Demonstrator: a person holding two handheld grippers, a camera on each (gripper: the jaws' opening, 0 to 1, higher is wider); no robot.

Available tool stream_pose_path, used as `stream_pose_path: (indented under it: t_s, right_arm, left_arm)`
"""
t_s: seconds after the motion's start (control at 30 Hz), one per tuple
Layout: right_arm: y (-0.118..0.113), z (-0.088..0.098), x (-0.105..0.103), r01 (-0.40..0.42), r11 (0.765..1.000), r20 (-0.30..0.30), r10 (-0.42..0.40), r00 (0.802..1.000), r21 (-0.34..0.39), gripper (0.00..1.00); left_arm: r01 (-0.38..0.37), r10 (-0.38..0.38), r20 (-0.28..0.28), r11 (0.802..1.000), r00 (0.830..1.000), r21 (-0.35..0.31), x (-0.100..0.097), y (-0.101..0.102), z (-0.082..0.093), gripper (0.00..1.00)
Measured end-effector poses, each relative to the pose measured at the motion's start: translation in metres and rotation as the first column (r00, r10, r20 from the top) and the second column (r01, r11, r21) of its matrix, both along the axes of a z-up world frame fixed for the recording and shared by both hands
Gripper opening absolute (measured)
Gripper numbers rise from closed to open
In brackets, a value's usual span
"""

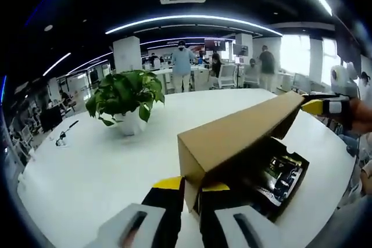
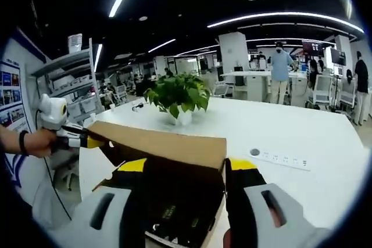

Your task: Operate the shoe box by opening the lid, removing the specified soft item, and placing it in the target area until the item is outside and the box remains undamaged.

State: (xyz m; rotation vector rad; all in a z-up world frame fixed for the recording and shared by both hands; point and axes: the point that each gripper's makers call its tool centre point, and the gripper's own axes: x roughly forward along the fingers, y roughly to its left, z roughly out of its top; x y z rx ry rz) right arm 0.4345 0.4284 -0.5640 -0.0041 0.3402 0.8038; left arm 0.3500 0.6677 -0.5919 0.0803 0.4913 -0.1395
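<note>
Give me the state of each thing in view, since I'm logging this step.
Shoe box lid: raised, held at both ends.
Shoe box: open, dark contents still inside.
Left gripper: shut on the lid's corner.
Right gripper: shut on the lid's edge.
Potted plant: upright on the table.

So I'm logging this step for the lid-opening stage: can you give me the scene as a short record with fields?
surface: white table
box: cardboard shoe box, open, dark contents inside, too unclear to name
lid: brown lid, raised and tilted above the box
left gripper: left gripper, jaws on either side of the lid's near end
right gripper: right gripper, jaws on either side of the lid's other end
plant: potted plant, upright on the table beyond the box
background: people standing in an office
</note>
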Motion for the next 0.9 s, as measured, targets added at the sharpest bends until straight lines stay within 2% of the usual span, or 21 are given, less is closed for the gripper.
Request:
stream_pose_path:
  t_s: [0.17, 0.47, 0.63, 0.9]
  right_arm:
    - [-0.008, -0.006, 0.017, 0.064, 0.998, -0.003, -0.065, 0.998, -0.009, 0.25]
    - [-0.013, -0.012, 0.023, 0.087, 0.995, 0.005, -0.087, 0.996, -0.046, 0.09]
    - [-0.016, -0.020, 0.031, 0.103, 0.993, -0.014, -0.104, 0.994, -0.050, 0.03]
    - [-0.013, -0.037, 0.042, 0.112, 0.992, -0.062, -0.115, 0.991, -0.054, 0.02]
  left_arm:
    - [0.000, 0.000, 0.004, 1.000, 1.000, -0.007, 0.002, 0.001, -0.001, 0.08]
    - [0.003, -0.003, -0.003, 1.000, 1.000, -0.015, 0.006, 0.003, -0.007, 0.07]
    - [0.003, -0.004, -0.016, 1.000, 1.000, -0.018, 0.009, 0.005, -0.015, 0.07]
    - [-0.003, 0.002, -0.013, 0.999, 1.000, -0.042, 0.014, 0.009, -0.020, 0.06]
